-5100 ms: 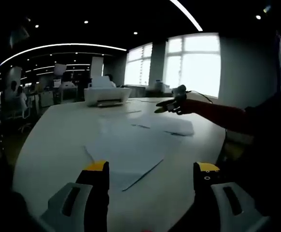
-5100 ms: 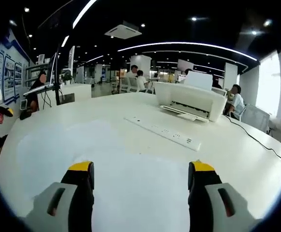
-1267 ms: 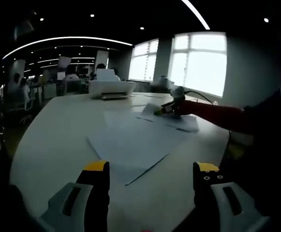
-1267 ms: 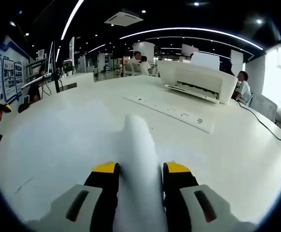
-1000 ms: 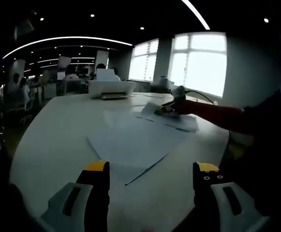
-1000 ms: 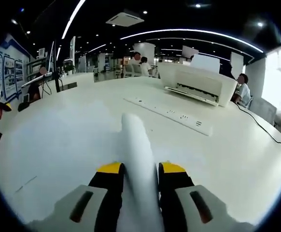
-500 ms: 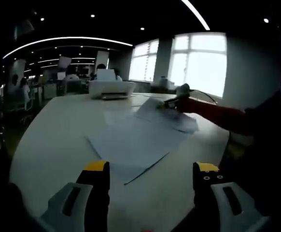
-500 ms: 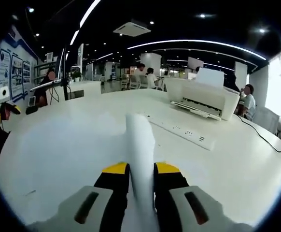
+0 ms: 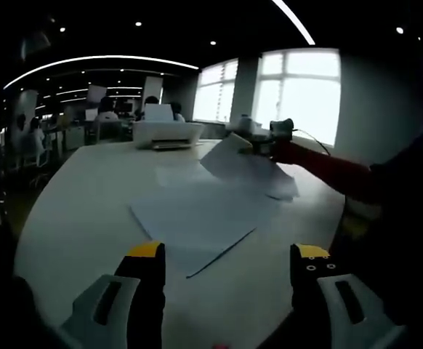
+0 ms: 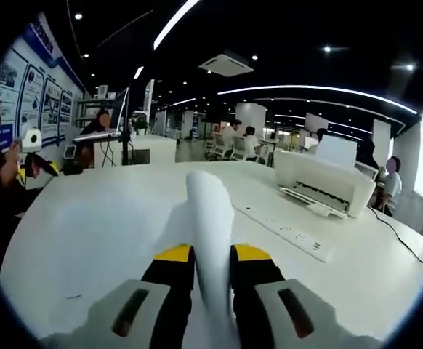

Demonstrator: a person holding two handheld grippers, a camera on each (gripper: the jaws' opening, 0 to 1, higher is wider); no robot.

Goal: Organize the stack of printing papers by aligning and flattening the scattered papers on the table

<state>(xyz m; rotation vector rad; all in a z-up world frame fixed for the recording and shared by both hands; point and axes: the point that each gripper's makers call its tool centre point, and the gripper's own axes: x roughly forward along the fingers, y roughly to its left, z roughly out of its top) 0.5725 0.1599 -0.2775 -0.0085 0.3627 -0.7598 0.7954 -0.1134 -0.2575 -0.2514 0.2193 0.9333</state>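
Note:
In the left gripper view several white printing papers (image 9: 197,218) lie scattered over the round white table (image 9: 73,218). My left gripper (image 9: 226,254) hangs open above the table's near edge with nothing between its jaws. Further off, at the right, my right gripper (image 9: 259,145) holds one sheet of paper (image 9: 230,160) lifted off the pile, its free end drooping toward the table. In the right gripper view my right gripper (image 10: 211,256) is shut on that sheet (image 10: 210,218), which curls up between the yellow-tipped jaws above the table (image 10: 95,225).
A white printer (image 9: 166,133) (image 10: 331,182) stands at the far side of the table, with a white power strip (image 10: 288,229) lying in front of it. A cable (image 10: 404,233) trails across the table's right part. People sit at desks behind. A red sleeve (image 9: 342,174) reaches in from the right.
My right gripper has shut on a sheet and lifted it off the pile, rising higher over the last second. The left gripper has stayed open and still.

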